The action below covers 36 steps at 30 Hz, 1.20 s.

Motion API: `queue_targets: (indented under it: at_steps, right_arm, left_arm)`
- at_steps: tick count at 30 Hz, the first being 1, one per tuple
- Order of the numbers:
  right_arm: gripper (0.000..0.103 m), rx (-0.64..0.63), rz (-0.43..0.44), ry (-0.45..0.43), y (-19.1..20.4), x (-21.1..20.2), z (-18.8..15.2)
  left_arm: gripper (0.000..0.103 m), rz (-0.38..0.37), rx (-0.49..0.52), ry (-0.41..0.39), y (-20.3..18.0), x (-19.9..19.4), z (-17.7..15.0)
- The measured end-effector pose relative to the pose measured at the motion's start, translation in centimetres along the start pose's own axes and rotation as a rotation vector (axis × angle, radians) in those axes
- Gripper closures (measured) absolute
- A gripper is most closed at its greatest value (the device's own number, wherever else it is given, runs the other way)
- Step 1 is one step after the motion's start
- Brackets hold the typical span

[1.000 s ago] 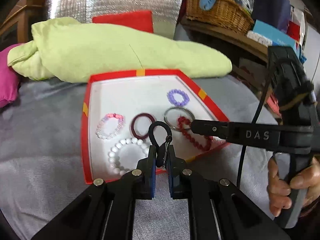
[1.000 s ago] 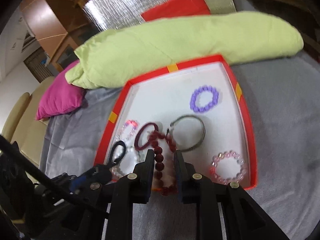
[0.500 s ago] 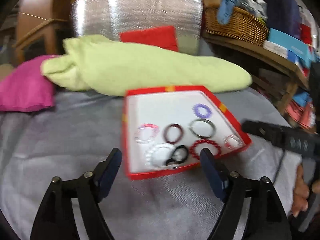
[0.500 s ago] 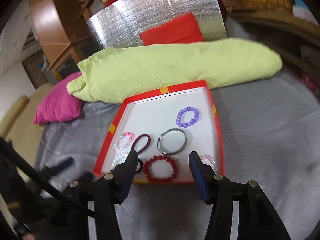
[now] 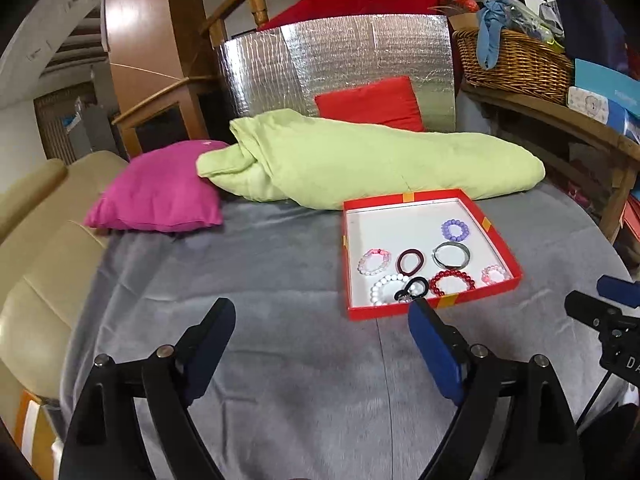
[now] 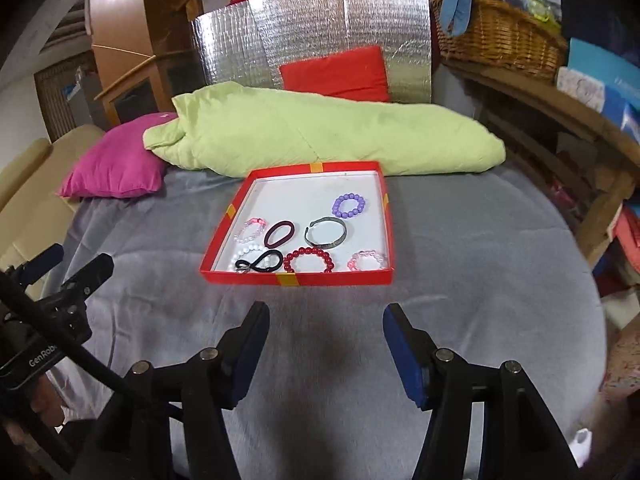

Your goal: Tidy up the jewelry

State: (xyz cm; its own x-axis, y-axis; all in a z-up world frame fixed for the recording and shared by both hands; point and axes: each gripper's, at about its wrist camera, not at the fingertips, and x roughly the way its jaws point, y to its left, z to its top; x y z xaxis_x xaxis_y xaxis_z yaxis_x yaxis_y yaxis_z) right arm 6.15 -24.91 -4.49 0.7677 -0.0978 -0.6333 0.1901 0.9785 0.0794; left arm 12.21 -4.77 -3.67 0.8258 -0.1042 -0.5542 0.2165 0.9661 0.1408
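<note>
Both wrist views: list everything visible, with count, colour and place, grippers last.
Tray: one, red, white inside, on the grey cloth.
Beaded bracelets: five in tray; purple, dark red, white, two pinkish.
Metal bangle: one, silver, tray centre.
Hair ties: maroon, black.
Pillows: green, magenta, red.
Foil panel: one, behind.
Wicker basket: one, right shelf.
Left gripper: open, empty.
Right gripper: open, empty.

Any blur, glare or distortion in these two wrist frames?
Left wrist view: sharp, strong fisheye bending at the edges, glare on the foil panel. Right wrist view: red tray sharp, right edge slightly smeared, dark shadow on the grey cloth between the open fingers.
</note>
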Motion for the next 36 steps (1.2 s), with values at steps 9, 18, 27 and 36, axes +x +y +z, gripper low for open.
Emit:
queue_targets:
  at_steps: [9, 18, 27, 36]
  right_arm:
    - [0.037, -0.004, 0.000, -0.087, 0.8, -6.7, 0.4]
    - [0.036, -0.004, 0.017, -0.100, 1.6, -8.3, 0.3]
    - [0.036, -0.015, 0.014, -0.082, 2.2, -7.5, -0.2]
    - [0.036, -0.022, 0.004, -0.073, 2.6, -6.9, -0.6]
  left_arm:
    - [0.013, 0.054, 0.002, -0.024, 0.8, -5.3, -0.2]
    - [0.012, 0.110, -0.004, -0.068, 1.9, -7.9, 0.1]
    - [0.012, 0.108, 0.010, -0.064, 1.3, -8.1, 0.2]
    - [0.012, 0.119, 0.024, -0.050, 1.0, -7.9, -0.1]
